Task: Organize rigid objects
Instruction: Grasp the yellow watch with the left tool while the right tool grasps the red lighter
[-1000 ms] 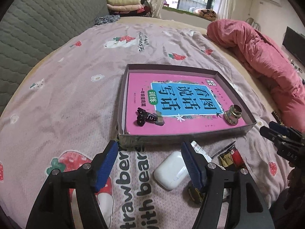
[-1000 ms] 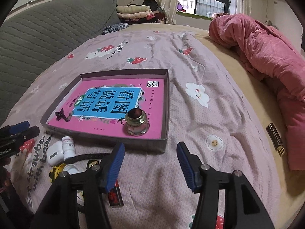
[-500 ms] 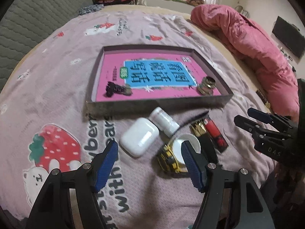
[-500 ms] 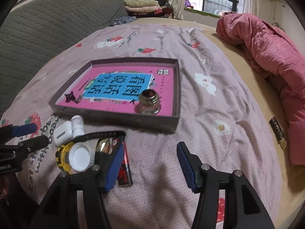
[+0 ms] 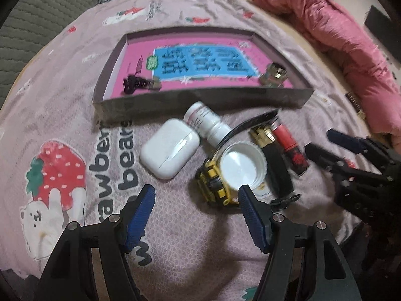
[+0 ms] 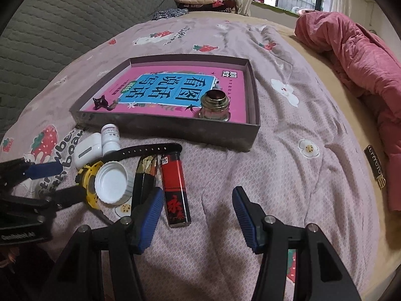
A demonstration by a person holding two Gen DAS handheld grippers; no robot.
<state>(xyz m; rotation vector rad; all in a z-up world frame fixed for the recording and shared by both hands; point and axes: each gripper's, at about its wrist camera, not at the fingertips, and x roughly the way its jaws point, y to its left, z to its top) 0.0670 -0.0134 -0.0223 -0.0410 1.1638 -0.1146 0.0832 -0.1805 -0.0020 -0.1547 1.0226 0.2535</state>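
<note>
Pink bedding with strawberry prints covers the bed, and a shallow box with a pink book inside sits near its middle. A black hair clip lies in the near left corner of the box and a small brass jar in the near right corner. Just outside the near wall of the box waits a cluster: white earbud case, pill bottle, yellow tape measure with a white lid on it, black watch strap and red lighter. The left gripper and right gripper are both spread and empty above these. I judge that a pick is being chosen; next, one gripper must go down around a single object, perhaps the lighter, without pushing its neighbours.
</note>
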